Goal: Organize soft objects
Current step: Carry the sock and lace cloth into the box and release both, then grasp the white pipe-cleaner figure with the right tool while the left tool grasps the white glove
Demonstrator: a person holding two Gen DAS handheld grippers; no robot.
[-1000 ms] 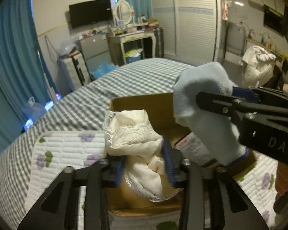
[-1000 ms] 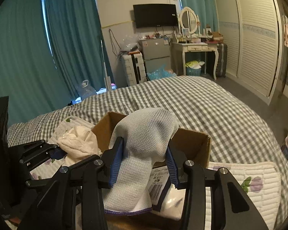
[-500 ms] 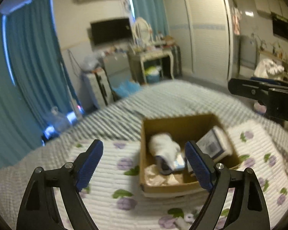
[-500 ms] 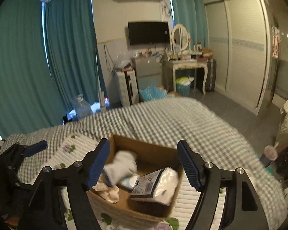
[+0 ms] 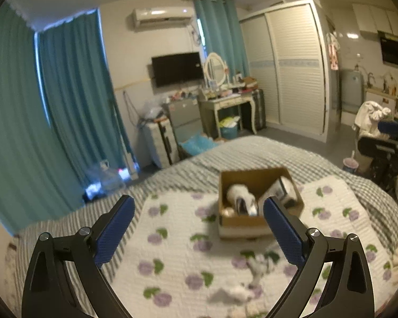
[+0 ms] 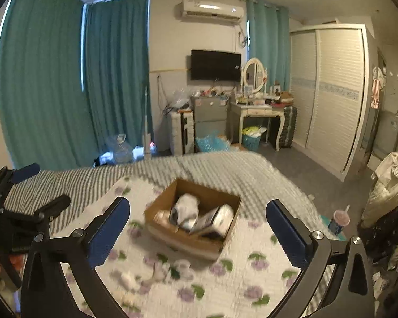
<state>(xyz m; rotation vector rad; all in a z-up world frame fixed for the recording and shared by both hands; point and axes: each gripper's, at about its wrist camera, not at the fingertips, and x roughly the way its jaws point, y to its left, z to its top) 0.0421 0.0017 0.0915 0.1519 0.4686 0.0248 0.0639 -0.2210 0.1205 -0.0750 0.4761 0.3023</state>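
Cardboard, brown and open-topped, forms the box [image 5: 252,222] that is set on a white quilted cover [image 5: 177,251] printed with purple flowers and green leaves, spread over a grey checked bedspread [image 6: 74,182]. Inside the box a white rolled cloth [image 6: 185,206] is seen beside a flat printed packet [image 6: 208,220] leaning on a white bundle; a pale crumpled piece [image 5: 226,212] lies in the near corner. Small blurred white items [image 6: 156,273] are scattered on the cover in front of the box. The left gripper [image 5: 199,228] and the right gripper [image 6: 197,230] are both seen with blue textured pads spread wide and still opening, nothing between them. The box lies well beyond both pairs of jaws, apart from the pads.
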